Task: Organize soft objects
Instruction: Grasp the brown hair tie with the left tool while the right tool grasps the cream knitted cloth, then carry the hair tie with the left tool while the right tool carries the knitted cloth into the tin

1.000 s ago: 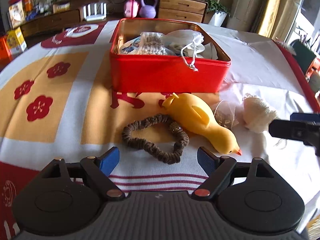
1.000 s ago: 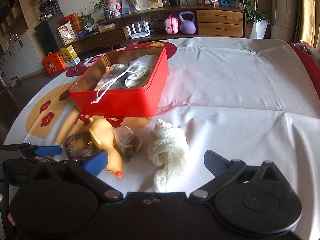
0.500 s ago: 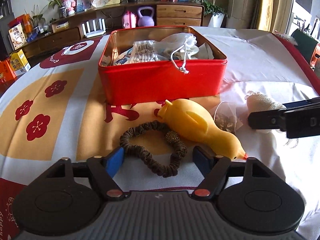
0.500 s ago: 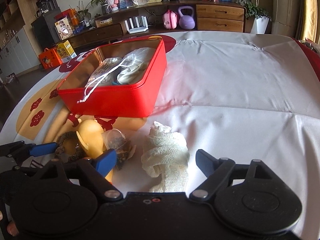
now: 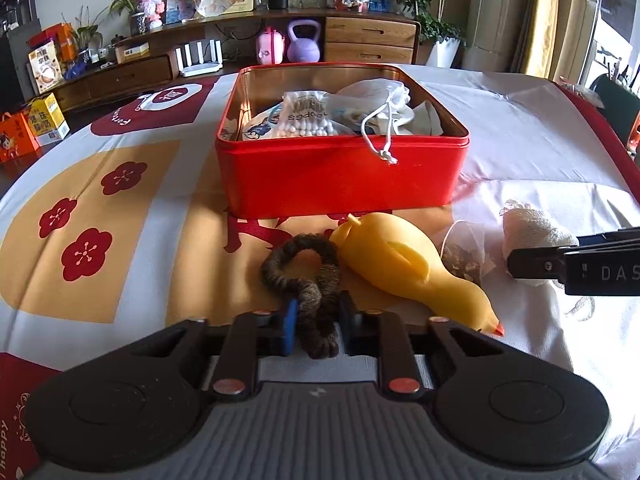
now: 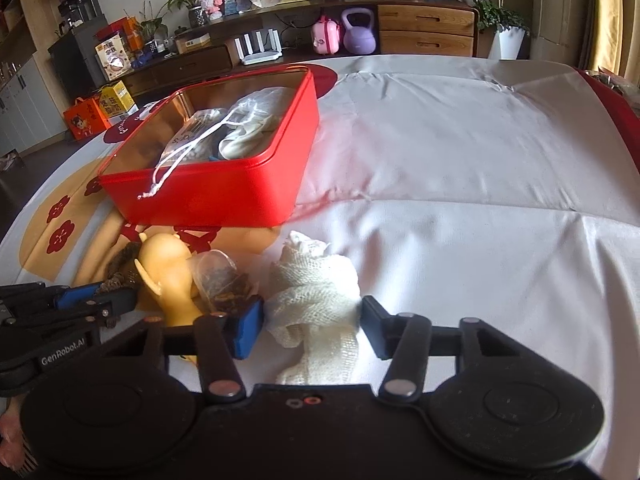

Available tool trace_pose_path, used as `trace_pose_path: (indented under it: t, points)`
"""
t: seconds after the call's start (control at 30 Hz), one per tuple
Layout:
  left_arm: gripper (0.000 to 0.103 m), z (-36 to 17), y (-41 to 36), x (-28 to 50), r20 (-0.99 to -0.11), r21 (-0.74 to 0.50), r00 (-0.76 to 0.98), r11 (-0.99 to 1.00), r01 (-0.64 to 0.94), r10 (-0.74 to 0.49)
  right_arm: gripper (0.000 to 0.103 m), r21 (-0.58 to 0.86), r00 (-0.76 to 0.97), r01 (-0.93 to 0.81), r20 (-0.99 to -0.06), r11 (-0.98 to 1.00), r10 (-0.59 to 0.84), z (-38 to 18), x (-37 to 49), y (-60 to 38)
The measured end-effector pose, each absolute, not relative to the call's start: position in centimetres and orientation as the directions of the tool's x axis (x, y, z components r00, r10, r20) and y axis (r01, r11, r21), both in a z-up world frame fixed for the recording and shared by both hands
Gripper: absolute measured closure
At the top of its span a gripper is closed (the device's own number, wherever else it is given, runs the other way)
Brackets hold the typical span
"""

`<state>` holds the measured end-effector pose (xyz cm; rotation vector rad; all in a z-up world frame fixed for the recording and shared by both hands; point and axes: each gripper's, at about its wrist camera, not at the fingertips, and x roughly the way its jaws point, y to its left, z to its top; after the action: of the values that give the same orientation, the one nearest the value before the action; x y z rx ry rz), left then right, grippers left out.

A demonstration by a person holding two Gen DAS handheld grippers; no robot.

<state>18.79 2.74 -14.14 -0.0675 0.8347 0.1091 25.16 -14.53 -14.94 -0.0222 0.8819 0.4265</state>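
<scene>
A brown hair scrunchie (image 5: pixel 304 264) lies in front of the red tin (image 5: pixel 340 180). My left gripper (image 5: pixel 318 328) is closing and pinches the scrunchie's near loop between its blue pads. My right gripper (image 6: pixel 311 330) is closing too, with both pads against a bunched white gauze cloth (image 6: pixel 316 292) that lies on the tablecloth. Between the two lie a yellow rubber chicken (image 5: pixel 400 264) and a small mesh sachet (image 6: pixel 224 284). The red tin (image 6: pixel 208 200) holds cotton swabs and a white drawstring bag.
The right gripper's finger (image 5: pixel 540 264) reaches in from the right edge of the left wrist view, over the gauze. The white tablecloth (image 6: pixel 460 160) stretches right of the tin. A sideboard with boxes, plants and a purple kettlebell (image 5: pixel 303 42) stands beyond the table.
Both grippers have narrowed from wide open. The left one now squeezes the scrunchie into a narrow loop. The right one's pads have come in against the gauze cloth.
</scene>
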Motion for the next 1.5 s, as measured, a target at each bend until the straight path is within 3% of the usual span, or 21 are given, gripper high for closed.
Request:
trace_pose_path:
  t: [0.23,0.93,1.5]
  points:
    - [0.088,-13.6,3.5,18.5,-0.739,-0.038,0.671,0.991,-0.131,0.060,0.066,0.166,0.575,-0.351,-0.738,0.921,0.352,-14.1,24.5,-15.1]
    - [0.088,-7.1,5.4,15.2,-0.683,-0.129,0.731,0.983,-0.132,0.009,0.067,0.222,0.604,-0.409,-0.661,0.885,0.444,-6.6,20.5,-15.5]
    - [0.088,-0.7,4.7,16.0,-0.586,-0.143,0.808,0.989,-0.035,-0.056,0.066,0.217,0.611,-0.487,-0.608,0.846,0.507,-2.2,20.4,-12.9]
